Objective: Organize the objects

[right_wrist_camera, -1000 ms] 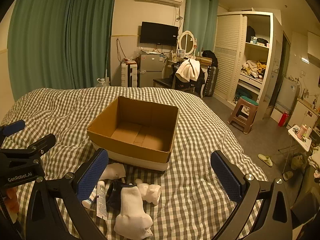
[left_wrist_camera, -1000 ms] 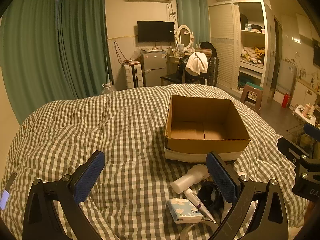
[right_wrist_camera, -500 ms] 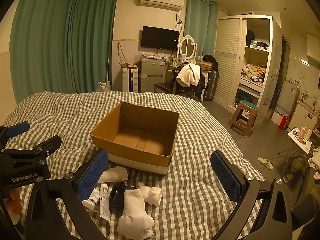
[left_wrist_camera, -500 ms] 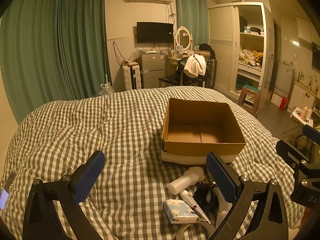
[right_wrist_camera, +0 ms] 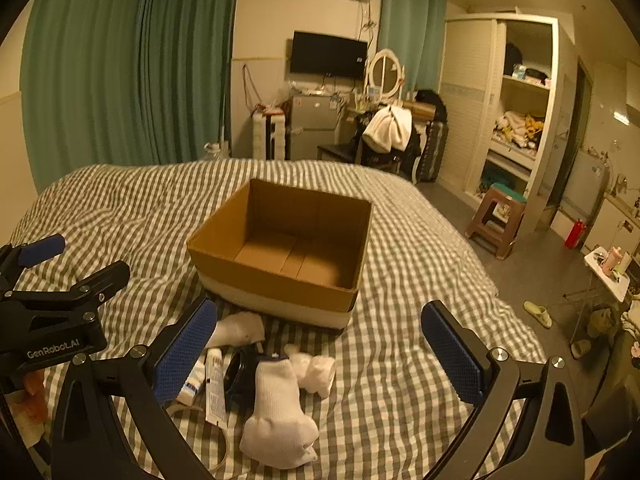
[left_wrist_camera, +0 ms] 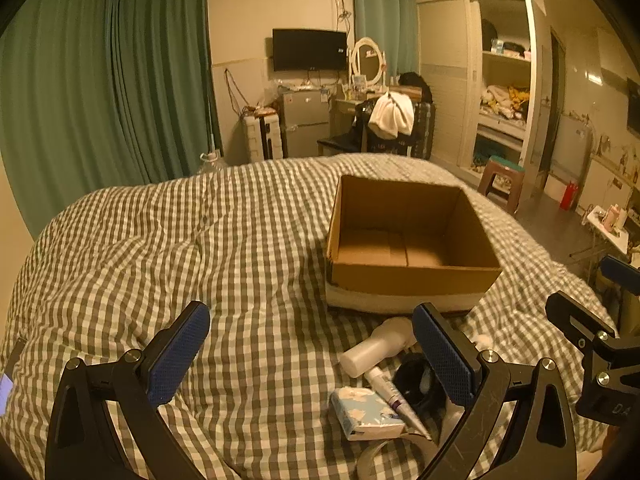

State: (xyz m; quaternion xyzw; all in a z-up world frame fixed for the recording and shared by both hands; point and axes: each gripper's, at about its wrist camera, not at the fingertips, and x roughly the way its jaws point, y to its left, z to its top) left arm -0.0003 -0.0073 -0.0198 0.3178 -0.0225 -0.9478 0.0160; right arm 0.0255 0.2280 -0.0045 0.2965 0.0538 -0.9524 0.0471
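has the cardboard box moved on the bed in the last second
No. The cardboard box sits just beyond the white sock and bottle, as before; only the cameras shifted slightly.

Box [right_wrist_camera: 280, 276] on the bed [right_wrist_camera: 400, 360], sock [right_wrist_camera: 280, 416] and bottle [left_wrist_camera: 376, 350] before it.

Right wrist view, lower left of frame: "GenRobot.AI" in white on the black body of the left gripper [right_wrist_camera: 60, 280]. No other text is legible.
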